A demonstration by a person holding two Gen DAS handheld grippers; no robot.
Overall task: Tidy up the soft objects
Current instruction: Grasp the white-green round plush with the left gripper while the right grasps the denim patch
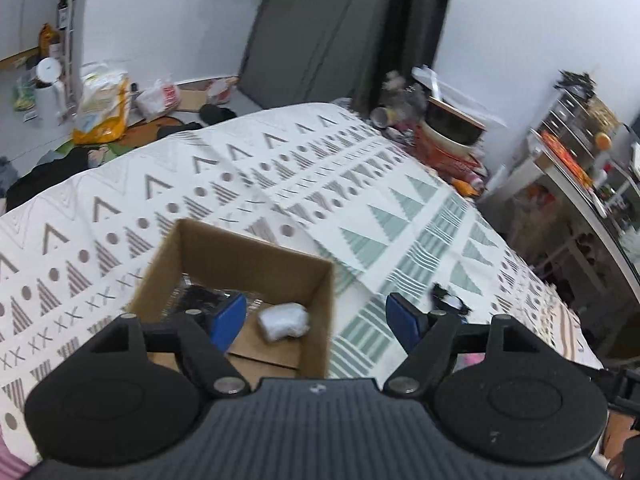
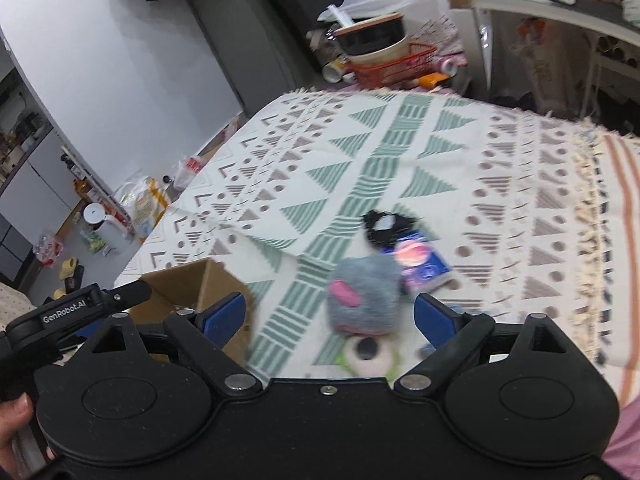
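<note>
Spread across a bed, a patterned blanket (image 1: 360, 184) in cream, green and brown. Set on it, an open cardboard box (image 1: 240, 280), its flaps up. Inside the box, a white wrapped bundle (image 1: 284, 320) near the right wall and a dark item in clear plastic (image 1: 204, 296) at the left, too blurred to identify.

Held above the box's near edge, the left tool (image 1: 316, 316), blue pads spread wide, nothing between them; left pad (image 1: 228, 316) over the box interior, right pad (image 1: 404, 320) over the blanket outside it. Just beyond the right pad, a small black and white object (image 1: 448, 298) lying on the blanket.

Seen from the right wrist view, the right tool (image 2: 330, 316), likewise wide open and holding nothing. Lying between its pads, a grey plush toy (image 2: 362, 296) with a pink patch, resting on the blanket. Just behind the toy, a blue packet (image 2: 420, 264) with an orange-pink print, and beyond that a black fuzzy item (image 2: 384, 226) with a white spot. Below the toy, close to the tool body, a pale round piece with a dark centre and green edge (image 2: 366, 354), blurred. At the left, the box corner (image 2: 188, 284), well apart from the toy. At the lower left edge, part of a hand (image 2: 14, 424).

Past the bed's far end, stacked bowls in an orange basket (image 2: 384, 64).
</note>
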